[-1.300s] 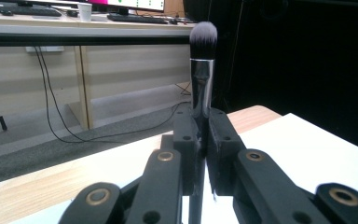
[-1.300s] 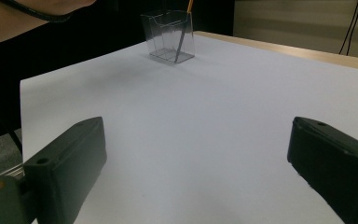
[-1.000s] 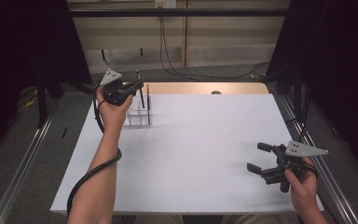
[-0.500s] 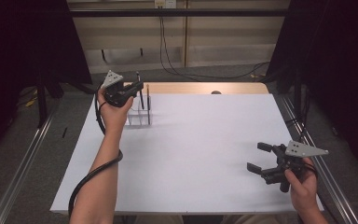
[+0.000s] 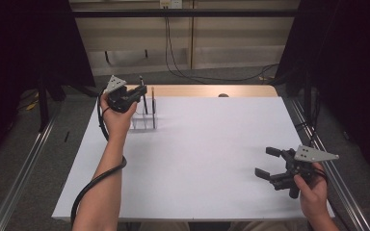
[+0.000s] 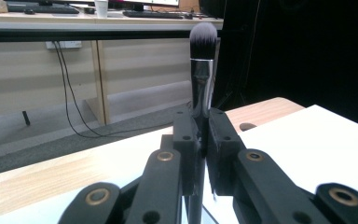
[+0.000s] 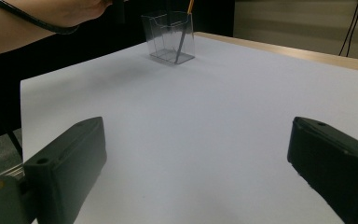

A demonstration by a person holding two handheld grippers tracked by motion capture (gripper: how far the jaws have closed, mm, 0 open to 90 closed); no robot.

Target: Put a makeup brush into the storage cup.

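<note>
The right tongs (image 7: 200, 172) stand with black jaws wide apart over the white table (image 7: 223, 121). Near its far edge stands a clear plastic holder (image 7: 168, 37), a thin stick leaning inside.

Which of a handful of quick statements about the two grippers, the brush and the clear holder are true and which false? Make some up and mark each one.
1. The left gripper is clamped on a makeup brush. True.
2. The brush's bristles point down. False: they point up.
3. The right gripper holds a pencil. False: its jaws are open and hold nothing.
4. The clear holder stands on the white table. True.
</note>
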